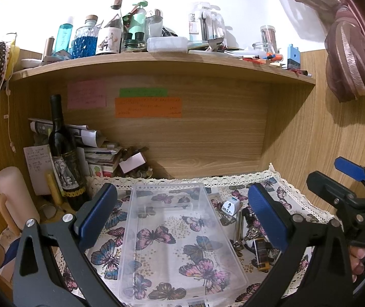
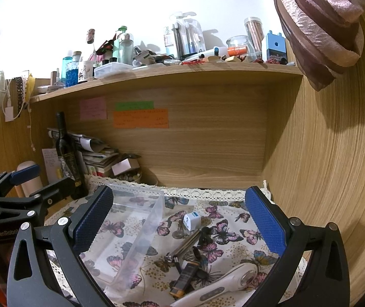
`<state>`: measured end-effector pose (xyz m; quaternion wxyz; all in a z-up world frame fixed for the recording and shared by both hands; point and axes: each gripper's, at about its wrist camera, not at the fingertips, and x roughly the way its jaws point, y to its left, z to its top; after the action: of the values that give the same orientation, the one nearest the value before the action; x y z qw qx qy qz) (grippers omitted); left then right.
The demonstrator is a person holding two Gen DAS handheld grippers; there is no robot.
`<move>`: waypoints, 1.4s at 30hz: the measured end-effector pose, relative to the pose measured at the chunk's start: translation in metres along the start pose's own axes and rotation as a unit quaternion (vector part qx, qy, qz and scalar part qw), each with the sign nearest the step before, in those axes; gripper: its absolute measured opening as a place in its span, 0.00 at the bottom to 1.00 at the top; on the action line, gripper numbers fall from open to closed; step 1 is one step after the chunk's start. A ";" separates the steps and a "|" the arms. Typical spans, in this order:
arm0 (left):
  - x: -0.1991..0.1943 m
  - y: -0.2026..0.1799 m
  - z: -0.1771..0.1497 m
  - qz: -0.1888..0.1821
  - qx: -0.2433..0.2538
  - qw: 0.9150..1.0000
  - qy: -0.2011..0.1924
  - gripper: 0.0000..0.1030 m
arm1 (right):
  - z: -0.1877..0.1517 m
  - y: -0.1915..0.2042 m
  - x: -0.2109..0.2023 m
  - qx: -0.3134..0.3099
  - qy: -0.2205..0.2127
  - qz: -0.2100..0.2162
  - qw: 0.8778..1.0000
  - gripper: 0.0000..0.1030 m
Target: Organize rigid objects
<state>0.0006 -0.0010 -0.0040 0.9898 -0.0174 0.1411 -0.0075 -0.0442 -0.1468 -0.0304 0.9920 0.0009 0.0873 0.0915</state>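
Left hand-held gripper (image 1: 182, 217) jaws spread wide, right hand-held gripper (image 2: 180, 227) likewise spread, both holding nothing

Home desk nook, toiletry-cluttered shelf (image 1: 157, 58)

Wine bottle (image 1: 62, 153) upright at left; sticky notes (image 1: 148, 107) on back panel.

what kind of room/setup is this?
Likely a home desk nook, perhaps a bedroom: a wooden shelf crowded with toiletry bottles, sticky notes on the back panel, and a butterfly-print cloth over the desktop.
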 end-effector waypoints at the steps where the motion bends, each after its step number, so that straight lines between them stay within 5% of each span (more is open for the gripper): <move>1: 0.000 0.001 0.000 -0.001 -0.001 1.000 0.000 1.00 | 0.000 0.000 0.000 0.000 0.000 0.000 1.000 1.00; 18: 0.010 0.009 -0.008 -0.039 -0.015 0.999 0.027 0.99 | -0.009 0.003 0.015 0.000 0.027 -0.014 1.000 1.00; 22: 0.022 0.026 -0.010 -0.011 -0.023 0.998 0.059 0.79 | -0.014 -0.003 0.023 0.012 0.049 -0.019 0.999 0.99; 30: 0.063 0.073 -0.035 0.037 -0.052 0.983 0.174 0.45 | -0.043 -0.024 0.049 0.037 0.139 -0.035 0.989 0.70; 38: 0.095 0.099 -0.062 0.019 -0.058 0.960 0.273 0.31 | -0.070 -0.038 0.067 0.069 0.211 -0.056 0.973 0.50; 42: 0.104 0.098 -0.065 -0.005 -0.045 0.950 0.309 0.27 | -0.084 -0.044 0.070 0.092 0.241 -0.069 0.964 0.47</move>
<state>0.0829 0.0924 -0.0991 0.8960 -0.0597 0.4398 -0.0106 0.0173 -0.1780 -0.1264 0.9411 0.0638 0.3318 0.0116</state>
